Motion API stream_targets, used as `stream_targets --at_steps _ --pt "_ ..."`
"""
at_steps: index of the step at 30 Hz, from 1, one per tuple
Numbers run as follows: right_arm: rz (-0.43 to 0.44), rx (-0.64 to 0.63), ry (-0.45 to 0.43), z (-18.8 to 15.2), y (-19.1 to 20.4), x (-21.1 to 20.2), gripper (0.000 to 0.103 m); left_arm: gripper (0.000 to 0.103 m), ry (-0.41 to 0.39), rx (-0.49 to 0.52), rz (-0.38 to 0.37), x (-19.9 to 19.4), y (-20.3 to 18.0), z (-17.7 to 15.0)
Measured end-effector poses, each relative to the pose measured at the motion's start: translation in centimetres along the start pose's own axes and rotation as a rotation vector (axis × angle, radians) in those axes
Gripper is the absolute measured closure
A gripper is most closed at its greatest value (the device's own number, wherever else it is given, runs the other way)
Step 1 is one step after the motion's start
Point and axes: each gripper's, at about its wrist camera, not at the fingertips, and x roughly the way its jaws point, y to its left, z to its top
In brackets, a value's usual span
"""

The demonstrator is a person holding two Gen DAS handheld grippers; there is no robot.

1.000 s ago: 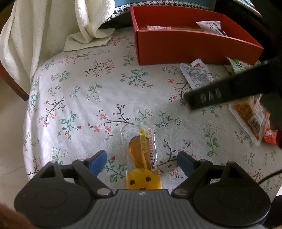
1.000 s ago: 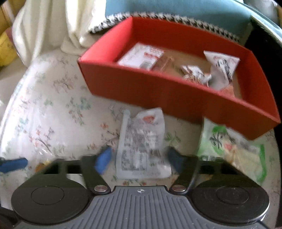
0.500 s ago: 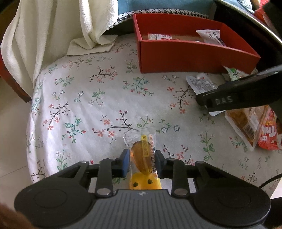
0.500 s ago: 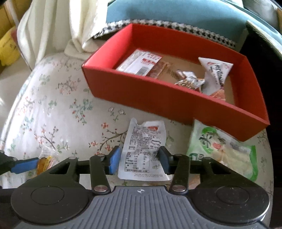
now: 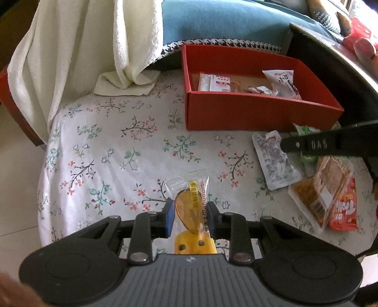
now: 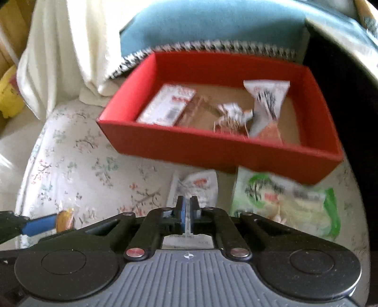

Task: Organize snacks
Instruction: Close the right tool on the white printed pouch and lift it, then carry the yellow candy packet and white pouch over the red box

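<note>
My left gripper (image 5: 190, 218) is shut on a clear-wrapped amber lollipop packet (image 5: 190, 198) with a yellow end, held above the floral cloth. My right gripper (image 6: 187, 213) is shut on the near edge of a white snack pouch (image 6: 198, 186), which also shows in the left wrist view (image 5: 274, 160). The red box (image 5: 248, 115) stands at the back with several snacks inside; it also shows in the right wrist view (image 6: 212, 148), which is blurred.
A green-printed packet (image 6: 288, 200) lies right of the white pouch. A tray of brown snack (image 5: 319, 196) and an orange-red packet (image 5: 345, 212) lie at the right. A white towel (image 5: 94, 47) hangs at the back left, a blue cushion (image 5: 224, 21) behind the box.
Both grippers closed: the left on the lollipop packet, the right on the white pouch. Both have risen, so the box and cloth sit lower in view.
</note>
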Motion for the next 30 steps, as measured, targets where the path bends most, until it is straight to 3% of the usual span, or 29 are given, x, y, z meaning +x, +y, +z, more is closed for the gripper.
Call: stream_targets --at_steps 2,4,5,7,9,11,16,18,30 --pt "-0.007 -0.013 -0.002 -0.2 0.1 0.2 0.081 0.081 0.003 -0.001 -0.001 0.1 0.0 0.1" --pt "-0.019 -0.022 0.014 -0.2 0.4 0.7 0.055 0.081 0.011 -0.001 -0.004 0.3 0.0 0.0" --pt "-0.027 -0.013 0.011 -0.1 0.4 0.9 0.049 0.080 0.016 -0.003 -0.006 0.5 0.1 0.0" --pt "-0.039 -0.012 0.026 0.4 0.6 1.8 0.026 0.080 0.024 -0.005 -0.007 0.6 0.2 -0.1" --pt "-0.036 -0.005 0.042 0.7 0.7 2.8 0.025 0.080 0.029 -0.004 -0.012 0.7 0.2 -0.2" --pt "-0.067 -0.014 0.053 0.7 1.0 3.8 0.036 0.080 0.035 0.000 -0.019 0.8 0.1 -0.2" --pt "-0.083 -0.048 0.048 0.7 1.7 4.3 0.043 0.080 0.042 0.006 -0.037 0.9 -0.2 0.0" --pt "-0.035 -0.025 0.060 0.8 1.4 4.1 0.043 0.080 0.038 -0.001 -0.041 0.8 -0.1 0.1" --pt "0.011 0.030 -0.048 1.7 0.0 0.1 0.043 0.080 -0.007 -0.006 -0.056 -0.1 -0.4 1.1"
